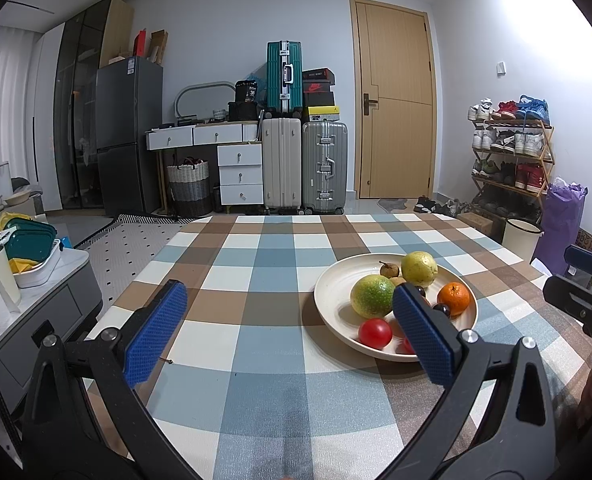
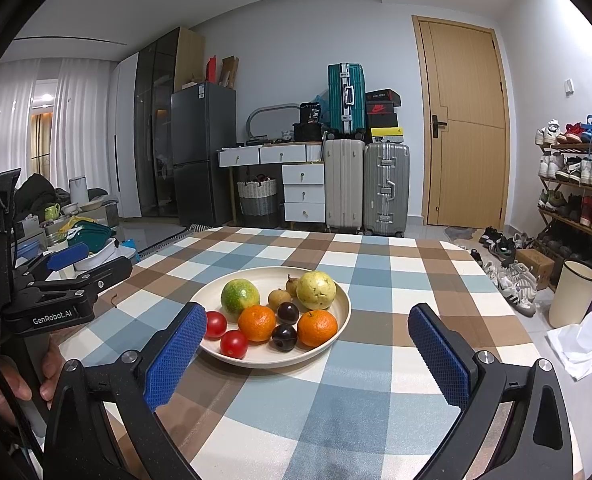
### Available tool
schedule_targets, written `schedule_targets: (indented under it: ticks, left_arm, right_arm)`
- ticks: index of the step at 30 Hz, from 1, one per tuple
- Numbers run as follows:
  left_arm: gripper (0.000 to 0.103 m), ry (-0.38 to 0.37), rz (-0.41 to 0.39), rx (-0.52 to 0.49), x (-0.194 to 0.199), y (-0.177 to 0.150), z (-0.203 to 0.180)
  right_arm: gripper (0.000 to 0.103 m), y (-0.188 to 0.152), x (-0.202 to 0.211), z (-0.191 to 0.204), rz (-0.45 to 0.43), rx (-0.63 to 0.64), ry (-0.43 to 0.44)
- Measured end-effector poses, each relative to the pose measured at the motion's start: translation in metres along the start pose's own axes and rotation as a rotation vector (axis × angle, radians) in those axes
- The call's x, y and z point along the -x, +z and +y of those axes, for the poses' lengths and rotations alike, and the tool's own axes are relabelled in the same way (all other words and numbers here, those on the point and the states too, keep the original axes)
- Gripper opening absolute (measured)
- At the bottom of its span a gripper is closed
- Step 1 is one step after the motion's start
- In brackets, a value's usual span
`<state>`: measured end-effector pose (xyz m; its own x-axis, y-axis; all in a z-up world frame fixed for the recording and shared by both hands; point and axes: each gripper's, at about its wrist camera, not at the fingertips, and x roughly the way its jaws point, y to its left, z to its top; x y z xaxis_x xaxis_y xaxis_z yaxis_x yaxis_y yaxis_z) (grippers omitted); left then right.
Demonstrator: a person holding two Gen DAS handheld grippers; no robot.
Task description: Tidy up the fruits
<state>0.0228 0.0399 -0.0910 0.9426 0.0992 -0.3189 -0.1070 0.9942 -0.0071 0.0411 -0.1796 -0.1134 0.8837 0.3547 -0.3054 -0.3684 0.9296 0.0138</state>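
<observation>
A cream plate (image 2: 342, 316) (image 1: 332, 304) sits on the checked tablecloth and holds fruit: a green citrus (image 2: 239, 294) (image 1: 372, 295), a yellow-green guava (image 2: 316, 290) (image 1: 418, 269), two oranges (image 2: 257, 322) (image 2: 317, 328), two red tomatoes (image 2: 216, 324) (image 2: 234, 343), two dark plums (image 2: 288, 312) (image 2: 284, 337) and small brown fruits (image 2: 279, 299). My left gripper (image 1: 290, 334) is open over the cloth, left of the plate, its right finger (image 1: 422, 334) covering part of the plate. My right gripper (image 2: 306, 356) is open, low in front of the plate. Neither holds anything.
The left gripper's body (image 2: 56, 292), held by a hand (image 2: 0, 384), shows at the left edge of the right wrist view. A side cabinet with containers (image 1: 28, 248) stands left of the table. Suitcases (image 1: 304, 164), a door and a shoe rack (image 1: 512, 152) are behind. A white bin (image 2: 572, 296) stands at right.
</observation>
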Motion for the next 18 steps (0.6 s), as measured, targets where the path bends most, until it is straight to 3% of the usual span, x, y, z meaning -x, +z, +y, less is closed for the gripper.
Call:
schedule_targets:
  ticks: [18]
  left_arm:
    - [0.102, 0.000, -0.001, 0.000, 0.0004, -0.0006, -0.0018]
  right_arm:
    - [0.103, 0.0001, 0.0003, -0.0003, -0.001, 0.000, 0.000]
